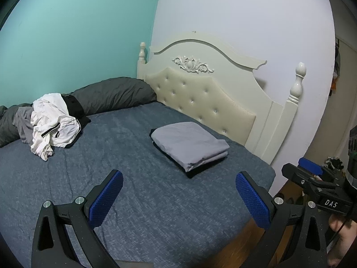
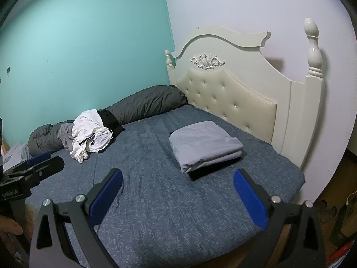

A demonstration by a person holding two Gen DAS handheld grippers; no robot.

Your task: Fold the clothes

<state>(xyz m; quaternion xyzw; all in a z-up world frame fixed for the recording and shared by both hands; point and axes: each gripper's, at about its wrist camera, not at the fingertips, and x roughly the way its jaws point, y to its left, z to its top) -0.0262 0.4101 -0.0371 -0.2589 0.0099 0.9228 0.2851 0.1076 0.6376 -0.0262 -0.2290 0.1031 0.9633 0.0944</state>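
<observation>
Left gripper (image 1: 178, 197) hovers with fingers (image 1: 107, 198) spread wide, empty; right gripper (image 2: 177, 197) at its 3 o'clock, equally wide apart, empty

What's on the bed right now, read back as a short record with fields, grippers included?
surface: bed, blue-grey sheet
folded: grey garment on a black one, near headboard
unfolded: white, grey and black pile by teal wall
behind pile: dark grey duvet roll
left gripper: open, empty
right gripper: open, empty
</observation>
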